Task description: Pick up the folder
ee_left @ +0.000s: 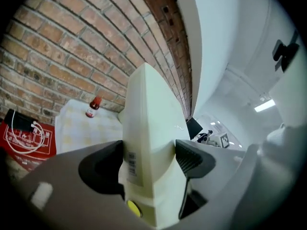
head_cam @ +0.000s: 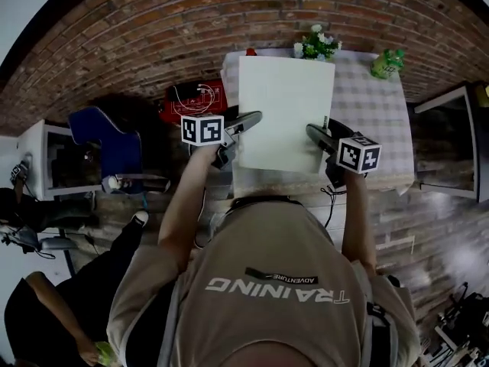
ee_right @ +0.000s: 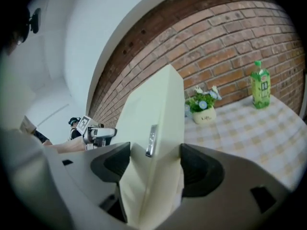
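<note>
While the left gripper's (ee_left: 148,157) jaws are clenched on the left edge of the cream folder (ee_left: 153,114), the right gripper's (ee_right: 153,164) jaws grasp its right edge, beside a small metal clip (ee_right: 150,140). A barcode sticker (ee_left: 130,162) sits on the folder at the left jaws, with a round yellow dot (ee_left: 133,207) below it; the print is too small to read.

From the head view both forearms reach forward and slightly apart, marker cubes facing up, holding the folder (head_cam: 283,113) spread between them over the checked tabletop (head_cam: 370,105).

Beyond the folder's far right corner stand a flower pot (ee_right: 204,110), its lettering unclear, and a green bottle (ee_right: 259,85). Past its far left corner stands a red-capped bottle (ee_left: 93,107). Left of the folder lies a red box (ee_left: 24,133) with a white cable on it. Behind the folder rises a brick wall (ee_right: 230,37). The person's shirt (head_cam: 275,281) reads "TRAINING" and "ADVENTURE".
</note>
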`<state>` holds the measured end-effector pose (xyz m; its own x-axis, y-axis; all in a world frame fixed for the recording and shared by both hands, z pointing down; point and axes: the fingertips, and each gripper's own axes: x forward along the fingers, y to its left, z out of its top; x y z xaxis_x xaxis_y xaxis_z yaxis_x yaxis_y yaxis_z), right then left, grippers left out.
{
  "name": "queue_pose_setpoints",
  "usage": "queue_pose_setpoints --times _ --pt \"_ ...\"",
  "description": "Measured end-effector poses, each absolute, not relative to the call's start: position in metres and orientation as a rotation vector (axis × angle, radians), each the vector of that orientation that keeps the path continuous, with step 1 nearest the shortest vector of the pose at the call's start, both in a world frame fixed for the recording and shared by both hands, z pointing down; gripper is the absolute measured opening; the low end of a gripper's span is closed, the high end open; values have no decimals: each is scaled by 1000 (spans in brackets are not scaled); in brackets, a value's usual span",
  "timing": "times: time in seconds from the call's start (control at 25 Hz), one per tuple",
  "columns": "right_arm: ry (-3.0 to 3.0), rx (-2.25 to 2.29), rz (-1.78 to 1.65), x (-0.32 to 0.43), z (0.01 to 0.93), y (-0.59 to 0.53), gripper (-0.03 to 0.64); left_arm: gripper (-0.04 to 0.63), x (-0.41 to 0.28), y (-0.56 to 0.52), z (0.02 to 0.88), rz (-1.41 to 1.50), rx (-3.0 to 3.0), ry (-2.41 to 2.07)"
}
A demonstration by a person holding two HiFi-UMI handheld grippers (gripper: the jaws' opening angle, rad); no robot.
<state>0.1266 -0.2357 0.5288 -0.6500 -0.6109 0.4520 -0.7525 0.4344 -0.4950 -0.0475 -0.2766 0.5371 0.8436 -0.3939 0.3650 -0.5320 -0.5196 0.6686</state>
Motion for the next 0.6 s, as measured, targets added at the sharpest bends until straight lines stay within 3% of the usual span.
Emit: queue_pose_setpoints --times 0.6 --pt "-2720 1272 539 125 373 -290 293 325 -48 -329 370 16 2545 -748"
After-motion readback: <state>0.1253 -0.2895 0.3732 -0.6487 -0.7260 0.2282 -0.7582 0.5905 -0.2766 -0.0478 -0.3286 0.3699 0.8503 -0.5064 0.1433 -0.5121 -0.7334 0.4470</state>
